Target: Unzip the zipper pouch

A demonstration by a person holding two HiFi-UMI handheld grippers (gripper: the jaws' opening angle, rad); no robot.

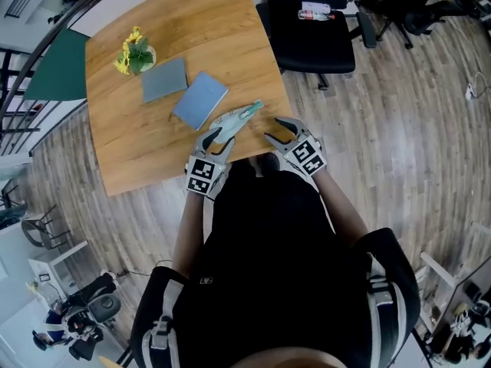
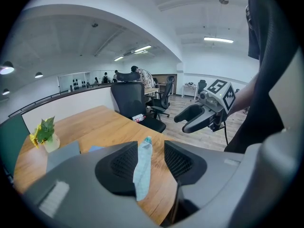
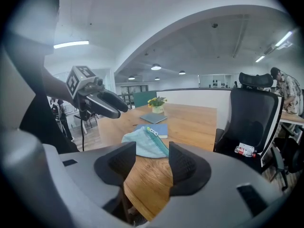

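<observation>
1. Two tools, your left gripper (image 1: 216, 139) and right gripper (image 1: 275, 129), hover at the light wooden table's (image 1: 153, 159) near edge, jaws spread, pinching nothing.
2. The soft teal fabric zipper pouch (image 1: 238, 119) lies flat, its near end between the left jaws.
3. Farther off are a flat blue notebook (image 1: 199, 100), a grey notebook (image 1: 164, 79), potted yellow flowers (image 1: 136, 54) and a black office chair (image 1: 311, 37).

Soft matt cloth pouch (image 1: 236, 118), smooth wood-grain table (image 1: 153, 156), slightly glossy plank floor (image 1: 399, 129)

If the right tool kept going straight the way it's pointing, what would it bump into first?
Most likely the teal zipper pouch lying just ahead of the right tool, though depth is unclear and it might touch the wooden table first.
</observation>
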